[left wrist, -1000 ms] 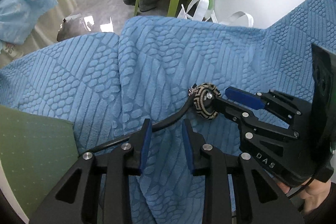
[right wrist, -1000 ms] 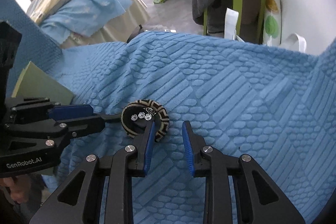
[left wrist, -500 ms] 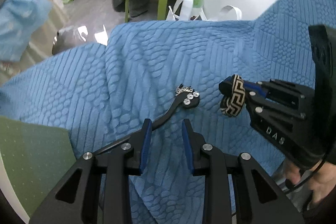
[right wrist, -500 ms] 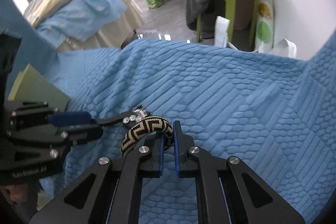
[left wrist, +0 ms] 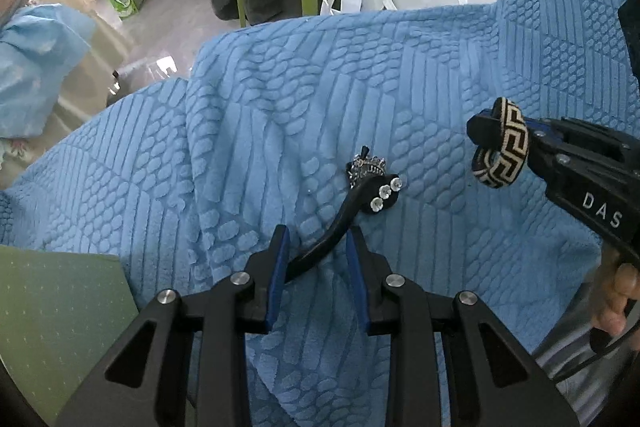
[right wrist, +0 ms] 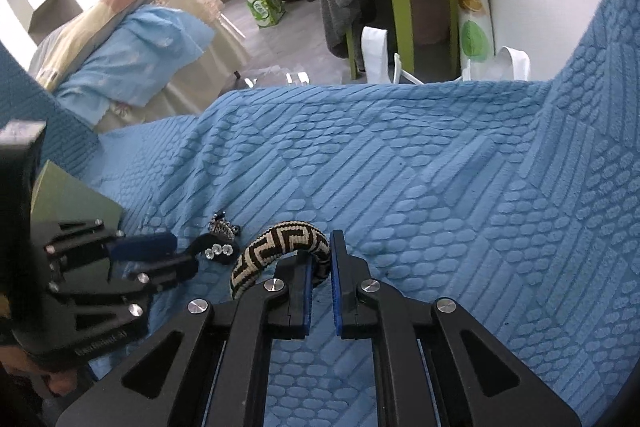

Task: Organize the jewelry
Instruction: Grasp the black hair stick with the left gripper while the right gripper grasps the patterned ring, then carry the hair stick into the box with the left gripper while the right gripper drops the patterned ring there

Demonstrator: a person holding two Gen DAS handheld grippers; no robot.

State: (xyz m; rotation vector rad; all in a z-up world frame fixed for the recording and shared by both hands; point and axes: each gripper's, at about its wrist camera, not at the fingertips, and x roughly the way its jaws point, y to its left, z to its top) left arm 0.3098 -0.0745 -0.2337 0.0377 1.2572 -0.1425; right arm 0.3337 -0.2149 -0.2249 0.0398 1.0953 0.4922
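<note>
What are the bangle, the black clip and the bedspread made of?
Bangle: looks fabric-wrapped, a matte woven black-and-cream key pattern; core hidden.
Clip: probably glossy black plastic, going by its smooth sheen, with three clear faceted stones, glass or plastic.
Bedspread: soft blue textile, embossed in raised ovals and stripes.

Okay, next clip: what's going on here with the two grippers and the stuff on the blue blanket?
A person is sorting jewelry on a blue textured blanket with two handheld grippers. The right gripper is shut on a black-and-beige patterned bangle, held up off the blanket. The left gripper is open around the curved black stem of a rhinestone hair piece, which lies on the blanket beside a small sparkly ornament. A green mat sits to the left.
</note>
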